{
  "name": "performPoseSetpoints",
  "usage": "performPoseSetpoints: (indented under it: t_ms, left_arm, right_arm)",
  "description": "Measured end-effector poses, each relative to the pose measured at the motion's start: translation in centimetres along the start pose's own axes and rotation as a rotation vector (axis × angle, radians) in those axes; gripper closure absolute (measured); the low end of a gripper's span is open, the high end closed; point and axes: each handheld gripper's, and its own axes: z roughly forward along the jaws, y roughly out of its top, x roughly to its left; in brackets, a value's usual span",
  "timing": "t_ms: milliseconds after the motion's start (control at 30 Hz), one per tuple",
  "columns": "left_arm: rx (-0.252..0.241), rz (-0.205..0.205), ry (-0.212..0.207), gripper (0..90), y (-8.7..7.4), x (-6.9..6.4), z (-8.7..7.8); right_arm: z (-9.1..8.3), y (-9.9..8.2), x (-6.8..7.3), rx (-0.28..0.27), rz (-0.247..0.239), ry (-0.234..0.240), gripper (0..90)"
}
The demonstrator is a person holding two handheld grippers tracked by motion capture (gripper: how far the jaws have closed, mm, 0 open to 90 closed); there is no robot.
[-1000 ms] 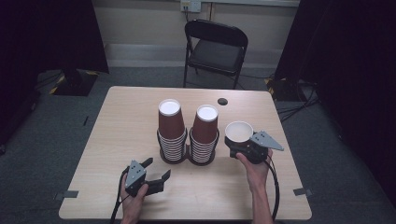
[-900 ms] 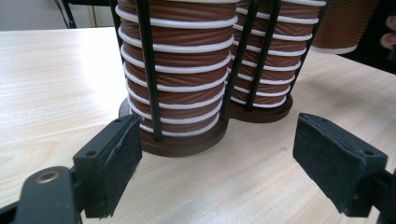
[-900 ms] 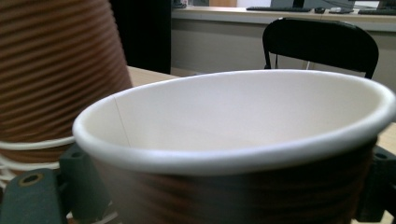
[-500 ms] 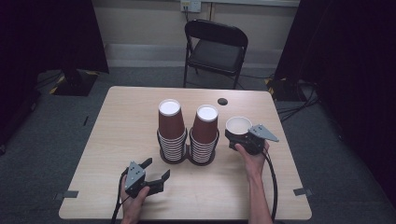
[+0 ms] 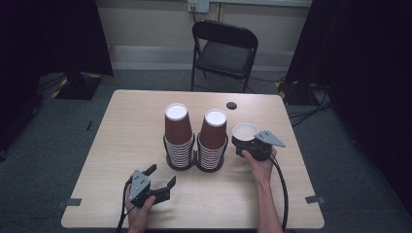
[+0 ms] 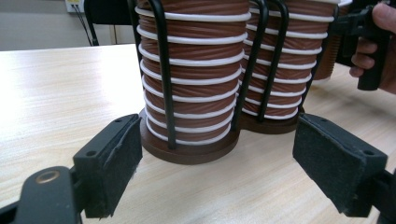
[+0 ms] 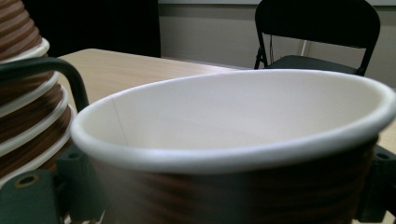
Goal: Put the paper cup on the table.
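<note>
Two tall stacks of brown paper cups (image 5: 176, 133) (image 5: 213, 137) stand in a black wire holder (image 5: 194, 163) at the table's middle; the stacks (image 6: 196, 70) also show close up in the left gripper view. My right gripper (image 5: 244, 143) is shut on a single brown cup (image 5: 245, 131) with a white inside, held upright just right of the holder. That cup (image 7: 233, 140) looms large in the right gripper view. My left gripper (image 5: 163, 182) rests open near the table's front edge, in front of the holder, with nothing between its pads (image 6: 116, 158).
A small dark round object (image 5: 231, 105) lies at the table's back, right of centre. A black folding chair (image 5: 223, 48) stands behind the table (image 5: 126, 126). Bare tabletop lies to the left and along the front right.
My right gripper has carried the single cup slightly up and away from the person, staying beside the right stack. The left gripper has not moved.
</note>
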Motion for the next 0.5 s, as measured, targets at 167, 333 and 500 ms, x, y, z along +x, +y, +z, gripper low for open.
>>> performPoseSetpoints:
  t_ms: [167, 333, 500]
  left_arm:
    - [0.004, 0.020, 0.018, 15.7, 0.0, -0.3, 0.0]
    - [0.005, 0.011, 0.015, 15.7, 0.0, -0.2, 0.0]
    - [0.003, 0.011, 0.022, 15.6, 0.0, -0.3, 0.0]
  right_arm:
    - [0.1, -0.5, 0.0, 0.013, 0.017, 0.003, 9.0]
    - [-0.2, -0.8, -0.1, 0.007, 0.024, 0.002, 9.0]
    - [-0.9, -1.5, -0.5, 0.022, 0.030, -0.006, 10.5]
